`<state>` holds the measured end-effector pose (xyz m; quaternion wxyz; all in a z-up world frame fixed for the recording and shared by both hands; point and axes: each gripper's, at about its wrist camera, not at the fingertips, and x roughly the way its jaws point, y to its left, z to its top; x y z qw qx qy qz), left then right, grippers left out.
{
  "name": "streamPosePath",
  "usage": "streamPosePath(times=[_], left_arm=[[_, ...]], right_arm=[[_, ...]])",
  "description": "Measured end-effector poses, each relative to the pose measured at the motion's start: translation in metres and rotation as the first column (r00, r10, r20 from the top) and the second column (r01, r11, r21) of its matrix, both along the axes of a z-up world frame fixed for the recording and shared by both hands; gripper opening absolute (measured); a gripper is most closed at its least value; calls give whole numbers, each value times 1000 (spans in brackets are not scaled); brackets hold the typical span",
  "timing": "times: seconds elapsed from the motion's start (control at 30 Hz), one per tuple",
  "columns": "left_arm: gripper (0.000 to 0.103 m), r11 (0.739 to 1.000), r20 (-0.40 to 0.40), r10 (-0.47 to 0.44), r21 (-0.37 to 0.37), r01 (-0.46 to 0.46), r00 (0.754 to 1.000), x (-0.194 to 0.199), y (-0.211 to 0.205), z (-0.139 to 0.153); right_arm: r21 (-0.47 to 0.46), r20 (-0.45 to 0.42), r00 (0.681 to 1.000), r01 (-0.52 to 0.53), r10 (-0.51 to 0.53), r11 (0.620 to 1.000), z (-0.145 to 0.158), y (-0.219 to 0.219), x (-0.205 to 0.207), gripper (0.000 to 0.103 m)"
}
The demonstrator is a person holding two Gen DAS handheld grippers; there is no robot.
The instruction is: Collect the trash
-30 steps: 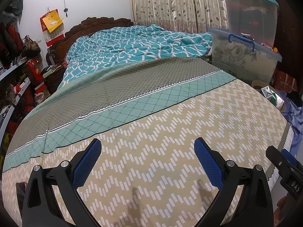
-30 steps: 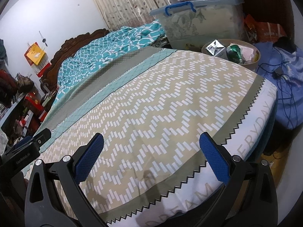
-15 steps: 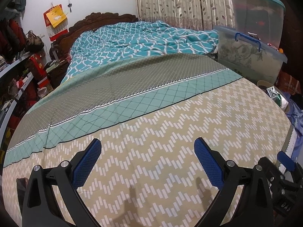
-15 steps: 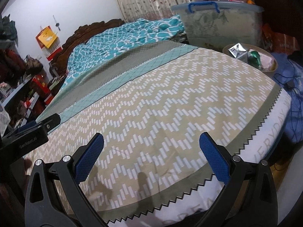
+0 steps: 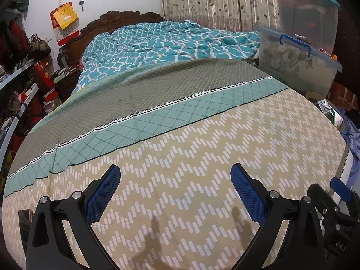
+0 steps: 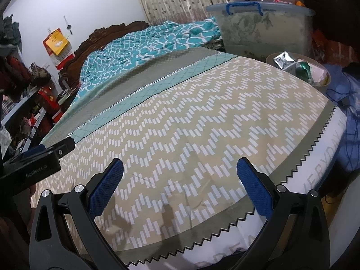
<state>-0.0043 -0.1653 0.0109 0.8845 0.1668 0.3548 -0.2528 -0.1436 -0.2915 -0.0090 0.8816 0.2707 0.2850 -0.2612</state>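
Bedspread (image 6: 191, 135) open ahead; storage bin (image 6: 265, 29), basket (image 6: 324, 83) crowd right.

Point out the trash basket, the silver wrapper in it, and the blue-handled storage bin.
trash basket (image 6: 329, 79), right wrist view, on its tan rim at the right side.
silver wrapper (image 6: 283, 59), right wrist view, on its crinkled foil face.
blue-handled storage bin (image 6: 265, 30), right wrist view, on its translucent front wall.

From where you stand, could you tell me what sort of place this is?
Most likely a lived-in bedroom: a bed with a carved wooden headboard, a rumpled teal duvet, and curtains behind.
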Motion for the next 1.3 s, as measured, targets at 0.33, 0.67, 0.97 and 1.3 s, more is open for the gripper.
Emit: streamPosePath(times=[0.33, 0.67, 0.97, 1.3], left_arm=[[95, 999, 8, -38, -30, 39, 999, -12, -4, 8], [94, 991, 67, -133, -25, 135, 989, -41, -39, 23], [94, 982, 65, -181, -40, 184, 981, -50, -58, 36], [95, 976, 97, -213, -32, 217, 972, -60, -69, 45]], right_arm=[[-9, 29, 997, 71, -71, 997, 8, -14, -18, 100], [-20, 70, 980, 188, -186, 982, 21, -35, -52, 100], [-19, 85, 969, 235, -233, 972, 22, -45, -66, 100], [-23, 112, 956, 276, -272, 961, 27, -53, -80, 100]])
